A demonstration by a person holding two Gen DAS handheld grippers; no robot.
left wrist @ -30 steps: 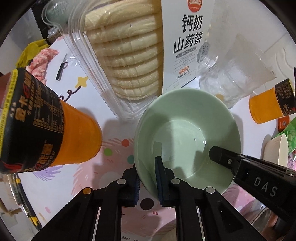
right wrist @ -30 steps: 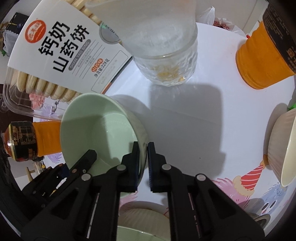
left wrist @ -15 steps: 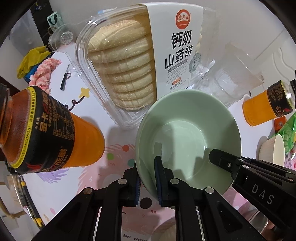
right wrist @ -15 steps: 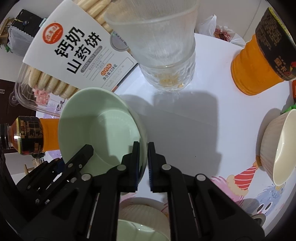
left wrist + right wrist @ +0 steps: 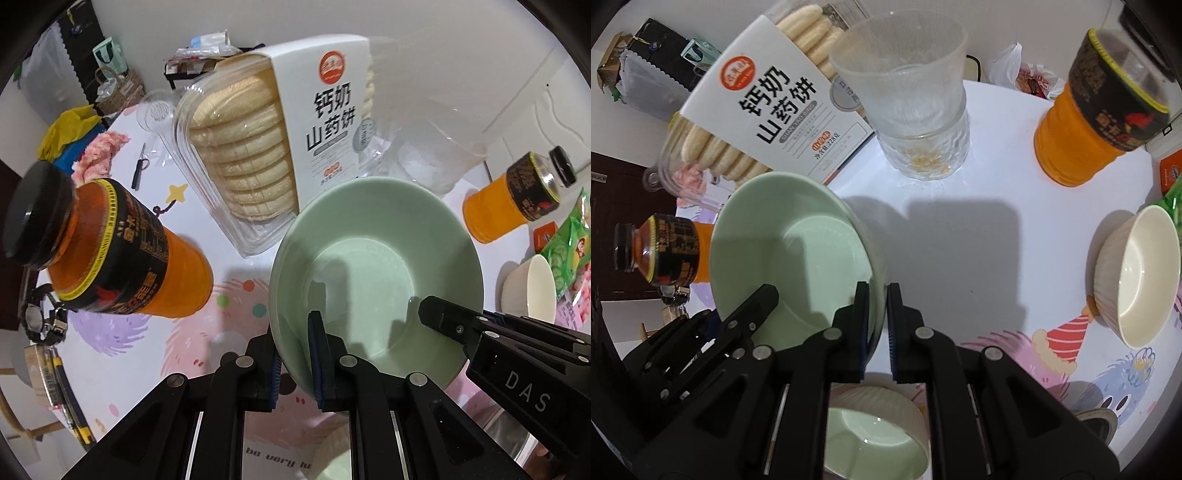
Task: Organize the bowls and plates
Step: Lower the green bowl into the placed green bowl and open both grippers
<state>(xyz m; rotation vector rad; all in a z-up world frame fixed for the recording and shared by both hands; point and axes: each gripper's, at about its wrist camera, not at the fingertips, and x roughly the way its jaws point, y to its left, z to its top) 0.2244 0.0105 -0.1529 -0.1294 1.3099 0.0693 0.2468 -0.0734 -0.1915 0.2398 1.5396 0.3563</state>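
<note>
Both grippers have the green bowl point(image 5: 373, 258) pinched by its rim: the left gripper point(image 5: 295, 354) has its jaws clamped on the near edge, the right gripper point(image 5: 877, 325) on the opposite side. It's up off the worktop point(image 5: 960, 236), above a ribbed bowl point(image 5: 875, 435). My worry is slippage, since thin glazed rim plus narrow pads means any uneven pull could tilt it out. It's also tight between the biscuit box point(image 5: 325, 122), orange bottle point(image 5: 110, 251) and stacked glasses point(image 5: 916, 110), so a swing could knock something over.
</note>
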